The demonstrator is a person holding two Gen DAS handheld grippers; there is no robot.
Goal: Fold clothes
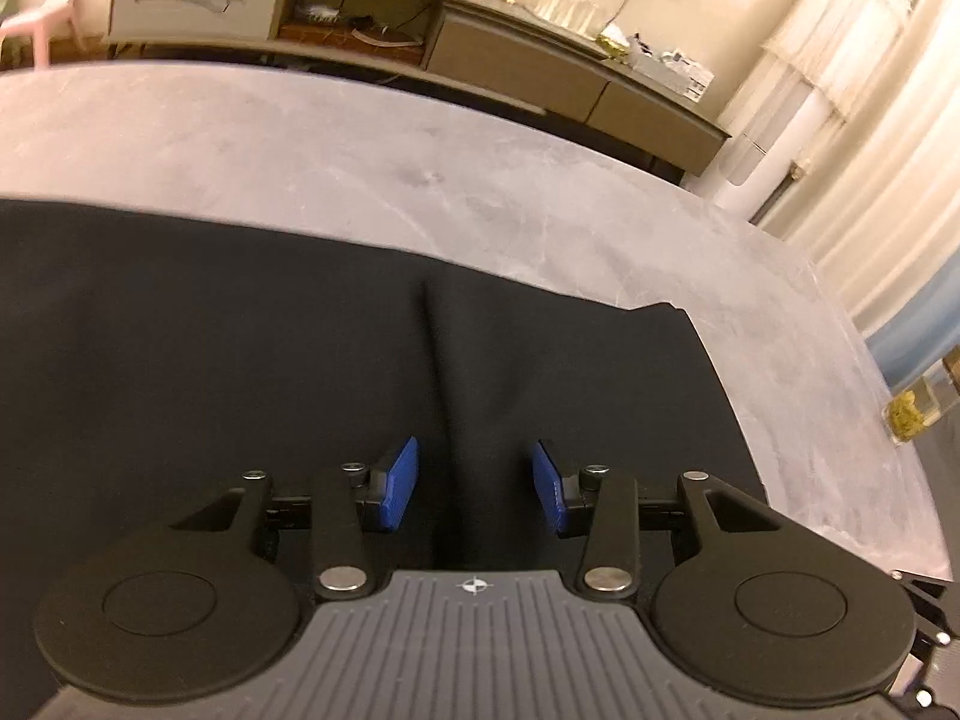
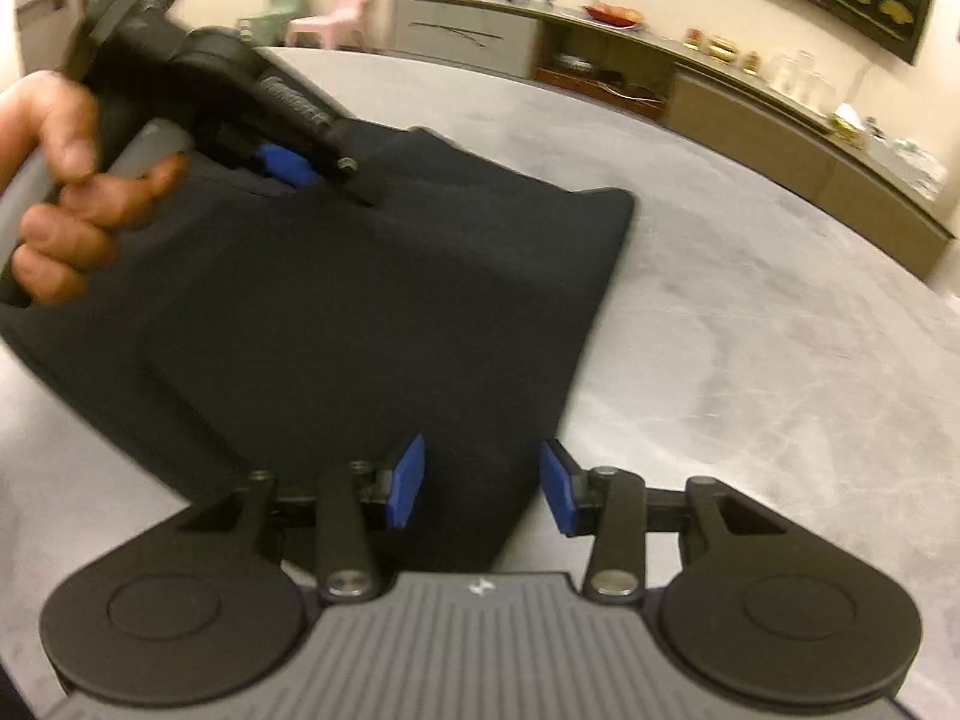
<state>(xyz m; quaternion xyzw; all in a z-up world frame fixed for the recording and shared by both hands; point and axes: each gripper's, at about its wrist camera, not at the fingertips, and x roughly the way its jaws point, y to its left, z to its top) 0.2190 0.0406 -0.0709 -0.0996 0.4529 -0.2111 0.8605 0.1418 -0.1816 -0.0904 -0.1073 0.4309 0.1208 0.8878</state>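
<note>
A plain black garment lies on a mottled grey table; blue pads tip black grippers, pink chair behind.

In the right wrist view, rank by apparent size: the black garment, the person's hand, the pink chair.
1. Black garment, by far the largest.
2. Hand, though it sits close to the camera.
3. Pink chair, smallest, but it stands far off, so only its apparent size is small.
</note>
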